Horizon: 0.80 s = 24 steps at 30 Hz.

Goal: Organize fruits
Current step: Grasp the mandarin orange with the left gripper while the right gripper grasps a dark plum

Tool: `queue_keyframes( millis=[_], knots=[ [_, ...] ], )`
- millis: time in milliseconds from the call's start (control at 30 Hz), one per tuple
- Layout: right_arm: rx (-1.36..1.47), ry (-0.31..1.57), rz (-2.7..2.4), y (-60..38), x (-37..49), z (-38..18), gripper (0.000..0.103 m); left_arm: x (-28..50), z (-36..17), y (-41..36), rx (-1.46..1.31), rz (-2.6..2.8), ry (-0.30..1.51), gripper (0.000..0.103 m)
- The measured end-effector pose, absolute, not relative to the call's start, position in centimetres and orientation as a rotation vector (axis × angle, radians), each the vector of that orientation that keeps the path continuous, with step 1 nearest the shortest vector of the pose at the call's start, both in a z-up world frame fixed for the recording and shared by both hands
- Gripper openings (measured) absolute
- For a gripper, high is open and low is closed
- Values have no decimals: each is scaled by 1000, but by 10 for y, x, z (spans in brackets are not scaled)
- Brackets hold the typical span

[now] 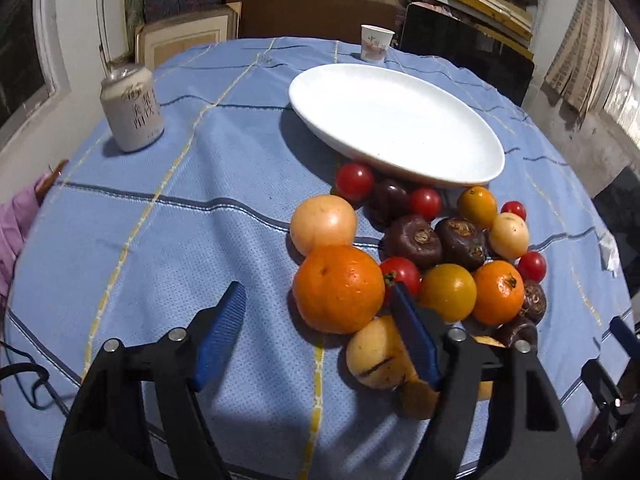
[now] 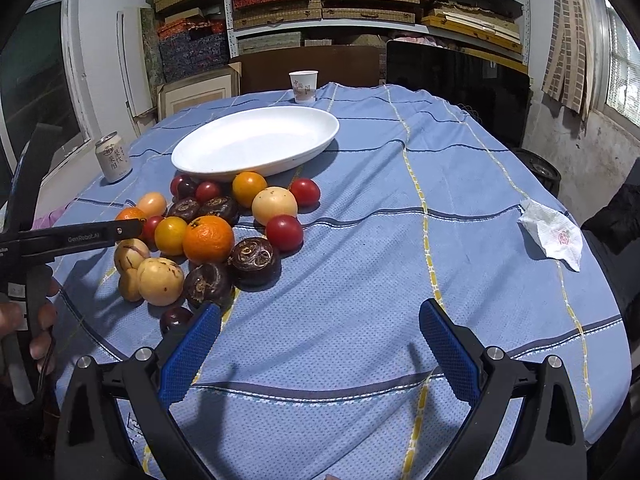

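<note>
First pick: left gripper (image 1: pixel 316 312) jaws half-open, empty, nr big orange (image 1: pixel 338 288); next straddle it, close; right gripper (image 2: pixel 320 328) wide, empty.

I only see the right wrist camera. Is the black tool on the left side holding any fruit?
Observer: No. The left tool is open, and its blue pads press on nothing.
Child: What fruit is it closest to?
Observer: A large round orange sits right at its fingertips, nearer the right-hand finger.
Child: Is anything else near that finger?
Observer: Yes, a pale yellow round fruit lies partly hidden behind it. I cannot tell whether they touch.
</note>
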State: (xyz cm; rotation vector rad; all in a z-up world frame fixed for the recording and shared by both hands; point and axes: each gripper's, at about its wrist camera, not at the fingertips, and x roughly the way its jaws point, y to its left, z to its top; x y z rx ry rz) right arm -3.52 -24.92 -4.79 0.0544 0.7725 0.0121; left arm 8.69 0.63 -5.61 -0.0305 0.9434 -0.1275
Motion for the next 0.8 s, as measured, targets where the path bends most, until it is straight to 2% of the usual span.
queue_keyframes(
  millis=[100, 233, 567, 800],
  knots=[
    [64, 781, 17, -250, -32, -51, 100, 89, -59, 10, -82, -168, 950, 65],
    [69, 788, 24, -250, -29, -53, 100, 90, -60, 8, -117, -223, 935, 49],
    [60, 782, 13, -250, -26, -52, 99, 77, -51, 12, -166, -279, 853, 47],
    [42, 774, 0, -249, -19, -46, 100, 86, -64, 18, -164, -257, 925, 49]
  ],
)
